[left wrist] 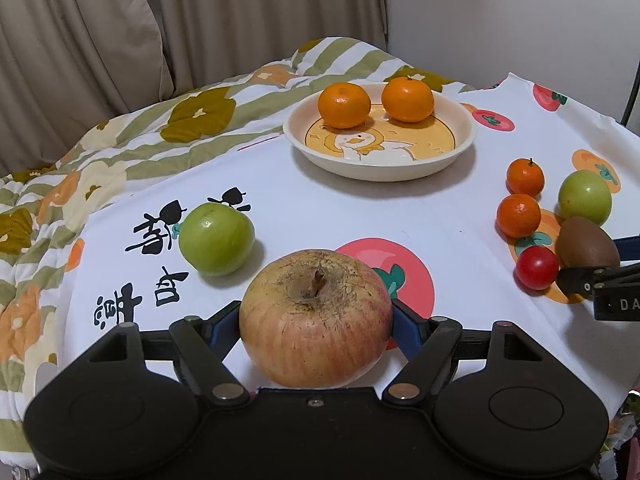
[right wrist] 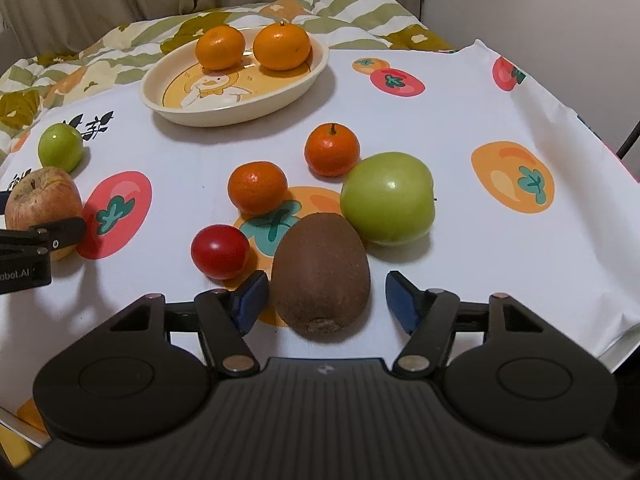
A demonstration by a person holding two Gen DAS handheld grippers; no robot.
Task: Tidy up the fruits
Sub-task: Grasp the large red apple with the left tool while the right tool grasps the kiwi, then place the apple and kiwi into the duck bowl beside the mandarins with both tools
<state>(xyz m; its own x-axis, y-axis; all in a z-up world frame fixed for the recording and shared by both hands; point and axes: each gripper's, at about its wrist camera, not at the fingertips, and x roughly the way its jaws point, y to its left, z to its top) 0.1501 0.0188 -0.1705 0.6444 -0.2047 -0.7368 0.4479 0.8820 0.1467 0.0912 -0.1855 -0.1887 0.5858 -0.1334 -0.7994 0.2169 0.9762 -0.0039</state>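
While left tongs [left wrist: 316, 320] pinch apple [left wrist: 316, 320], kiwi [right wrist: 320, 272] sits loose between right tongs [right wrist: 324, 296].

Readable text, not much:
- "DA", cut off by the frame edge, white on the black body of the right tongs [left wrist: 616, 304], left wrist view.
- "bbet.AI", first letters unclear, on the left tongs [right wrist: 20, 274], right wrist view.
- Black brush-style CJK characters on the white tablecloth [left wrist: 160, 264], not legible.
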